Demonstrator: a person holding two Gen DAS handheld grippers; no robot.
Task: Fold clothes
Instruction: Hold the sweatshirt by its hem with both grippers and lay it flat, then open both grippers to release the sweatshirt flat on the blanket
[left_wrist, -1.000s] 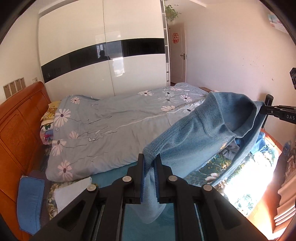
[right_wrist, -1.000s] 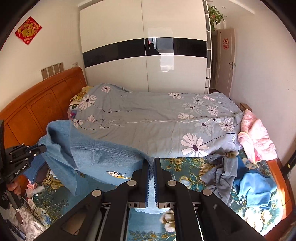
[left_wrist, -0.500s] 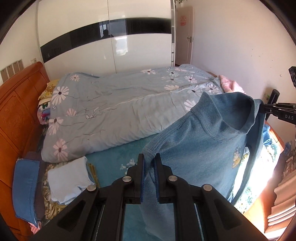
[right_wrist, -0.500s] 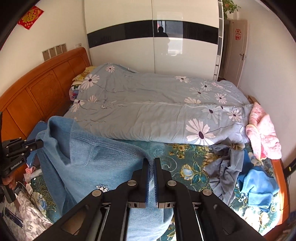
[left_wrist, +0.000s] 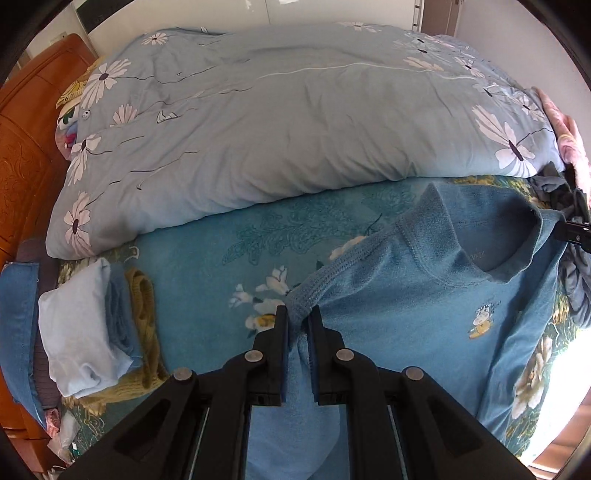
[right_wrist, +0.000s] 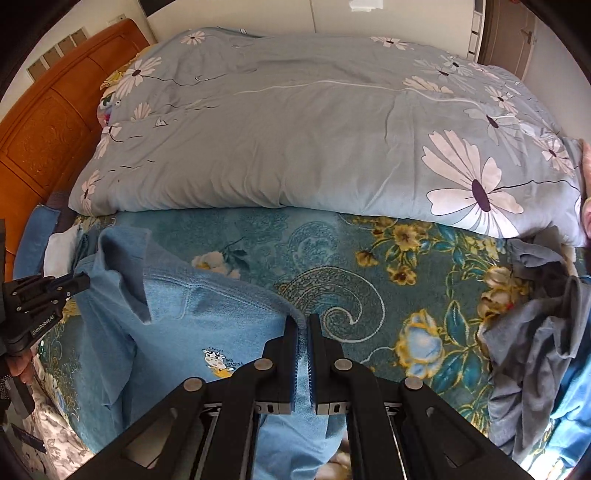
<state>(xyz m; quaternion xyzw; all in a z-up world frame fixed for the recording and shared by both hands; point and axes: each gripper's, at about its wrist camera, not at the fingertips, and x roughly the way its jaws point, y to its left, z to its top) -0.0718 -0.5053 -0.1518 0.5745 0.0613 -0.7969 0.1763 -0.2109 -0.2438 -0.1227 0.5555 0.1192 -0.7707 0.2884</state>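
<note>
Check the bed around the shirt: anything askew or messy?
Yes. A grey-blue heap of unfolded clothes lies crumpled at the right edge of the bed, unlike the folded stack near the headboard. The blue shirt hangs unevenly between the left gripper and right gripper, collar flopped, one sleeve trailing.
</note>
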